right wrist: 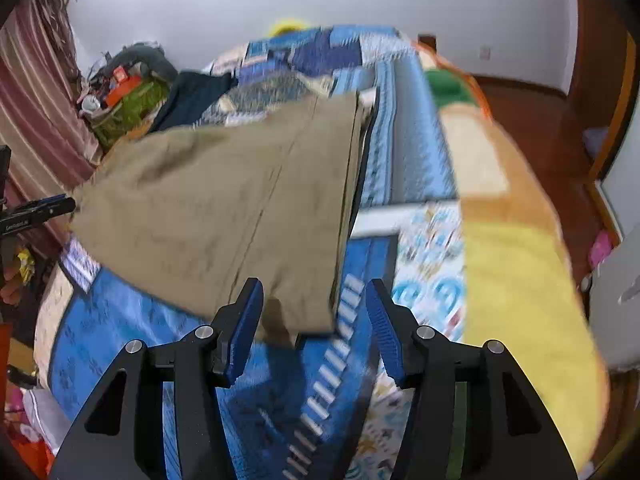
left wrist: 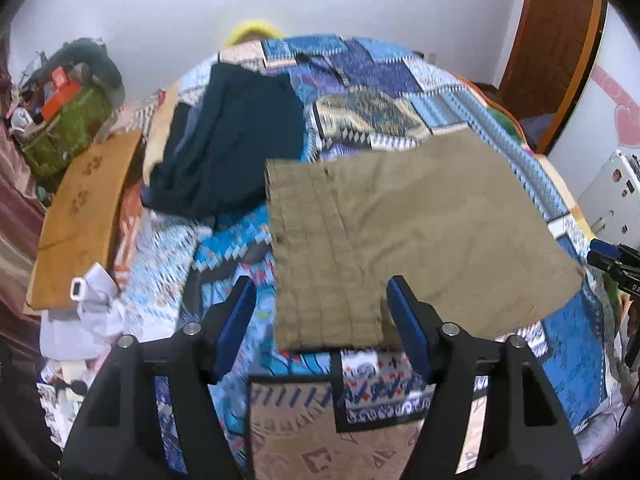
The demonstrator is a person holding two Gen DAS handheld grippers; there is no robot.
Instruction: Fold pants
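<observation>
Khaki pants lie folded flat on a blue patchwork quilt; the waistband end faces my left gripper. My left gripper hovers open over that near edge, the blue pads on either side of the cloth and not pressing it. In the right wrist view the same pants spread out to the left. My right gripper is open above their near corner and holds nothing. Each gripper also shows at the edge of the other's view: the right gripper and the left gripper.
A dark navy garment lies crumpled on the quilt behind the pants. A wooden board and a cluttered green bag stand left of the bed. White cloth sits at the near left. A yellow blanket hangs off the bed's right side.
</observation>
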